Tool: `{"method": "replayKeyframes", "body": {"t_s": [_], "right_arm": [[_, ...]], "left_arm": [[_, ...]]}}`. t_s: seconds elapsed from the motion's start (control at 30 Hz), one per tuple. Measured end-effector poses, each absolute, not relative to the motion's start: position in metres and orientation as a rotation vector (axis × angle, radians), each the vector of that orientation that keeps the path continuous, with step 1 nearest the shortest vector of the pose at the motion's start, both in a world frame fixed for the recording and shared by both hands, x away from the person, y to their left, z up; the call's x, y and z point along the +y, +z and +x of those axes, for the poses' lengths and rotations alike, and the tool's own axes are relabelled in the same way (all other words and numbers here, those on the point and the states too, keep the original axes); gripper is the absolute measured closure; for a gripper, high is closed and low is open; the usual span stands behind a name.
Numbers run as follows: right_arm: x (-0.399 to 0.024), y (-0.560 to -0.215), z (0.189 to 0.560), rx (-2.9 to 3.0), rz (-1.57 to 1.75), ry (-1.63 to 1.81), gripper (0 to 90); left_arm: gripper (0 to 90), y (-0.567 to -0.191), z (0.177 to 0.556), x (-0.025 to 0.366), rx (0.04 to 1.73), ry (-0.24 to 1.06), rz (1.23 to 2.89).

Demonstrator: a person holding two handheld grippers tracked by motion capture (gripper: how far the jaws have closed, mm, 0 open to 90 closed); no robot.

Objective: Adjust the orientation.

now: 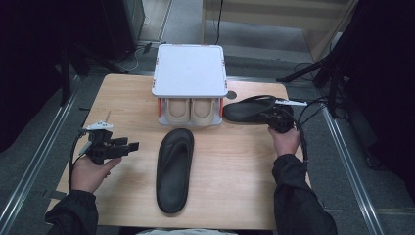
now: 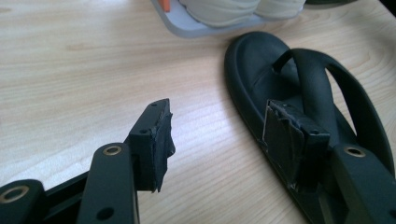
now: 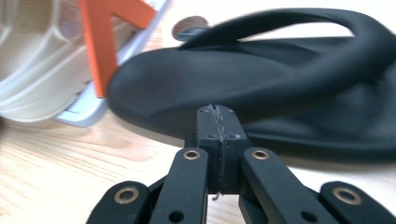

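Your right gripper (image 1: 277, 119), jaws pressed together on nothing, hangs at the near edge of the second black sandal (image 1: 254, 110), which lies crosswise beside the shoe rack (image 1: 190, 73) at the table's two o'clock. From those jaws the sandal sits straight ahead at twelve o'clock, its long axis running nine to three across them, so this hand is the nearer. Your left gripper (image 1: 128, 146), jaws spread wide and empty, waits at eight o'clock, aimed toward the other black sandal (image 1: 174, 169) lying lengthwise at centre. Both are matte, thick-soled thong sandals; beige shoes (image 1: 190, 110) fill the rack.
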State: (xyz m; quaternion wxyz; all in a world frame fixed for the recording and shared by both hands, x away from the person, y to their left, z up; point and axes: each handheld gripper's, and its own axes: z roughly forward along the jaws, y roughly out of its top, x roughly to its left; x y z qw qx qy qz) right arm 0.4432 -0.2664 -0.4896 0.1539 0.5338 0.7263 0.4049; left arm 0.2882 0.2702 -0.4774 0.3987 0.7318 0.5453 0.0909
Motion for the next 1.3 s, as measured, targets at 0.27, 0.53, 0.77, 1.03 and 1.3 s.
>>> {"method": "replayKeyframes", "body": {"t_s": [0.27, 0.53, 0.77, 1.03, 1.3], "right_arm": [[-0.235, -0.491, 0.456, 2.155, 1.495, 1.177, 90.0], [-0.214, -0.503, 0.465, 2.141, 1.494, 1.154, 90.0], [-0.214, -0.508, 0.468, 2.117, 1.522, 1.126, 90.0], [-0.219, -0.505, 0.463, 2.143, 1.537, 1.108, 90.0], [-0.222, -0.507, 0.455, 2.175, 1.537, 1.087, 90.0]], "left_arm": [[42.1, -0.481, 0.285, 0.272, 1.392, 0.207, 1.842], [42.1, -0.482, 0.280, 0.274, 1.408, 0.208, 1.841], [42.1, -0.484, 0.282, 0.270, 1.396, 0.197, 1.862], [42.1, -0.484, 0.287, 0.266, 1.384, 0.191, 1.870], [42.1, -0.483, 0.295, 0.261, 1.359, 0.181, 1.882]]}}
